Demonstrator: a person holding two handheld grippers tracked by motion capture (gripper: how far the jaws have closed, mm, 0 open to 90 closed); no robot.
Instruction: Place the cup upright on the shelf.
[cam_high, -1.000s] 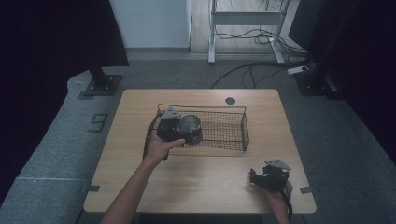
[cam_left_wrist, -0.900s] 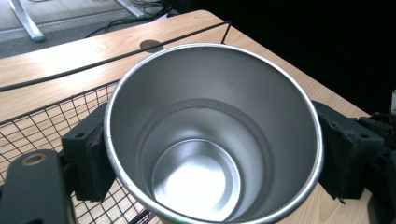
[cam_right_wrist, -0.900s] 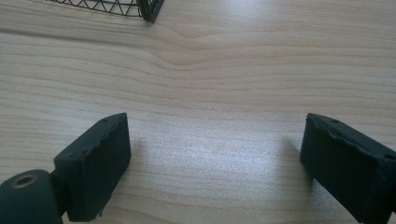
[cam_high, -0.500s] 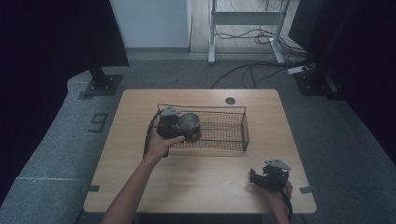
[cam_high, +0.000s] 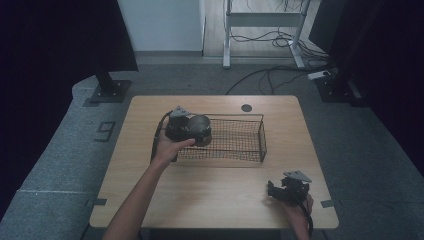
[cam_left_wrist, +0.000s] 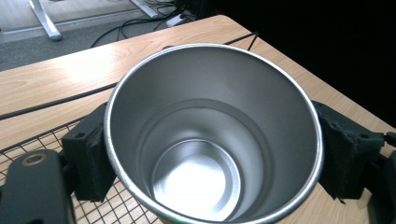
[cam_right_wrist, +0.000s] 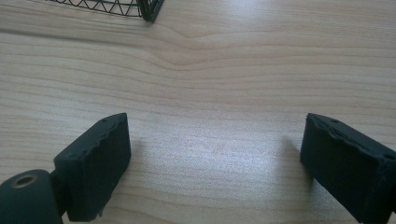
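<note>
While the metal cup (cam_left_wrist: 212, 140) is clamped by its sides between the pads of the left gripper (cam_high: 192, 131), it is held over the left end of the wire basket (cam_high: 250, 150), mouth turned back toward the hand. A slip could be caused by the smooth wall, and the rim could be caught on the basket wires if it is lowered tilted. The right gripper (cam_right_wrist: 215, 154) is seen resting on the table (cam_high: 220, 200), jaws spread and empty. Compared with a second earlier, the cup is placed almost the same, and the right hand unchanged.
</note>
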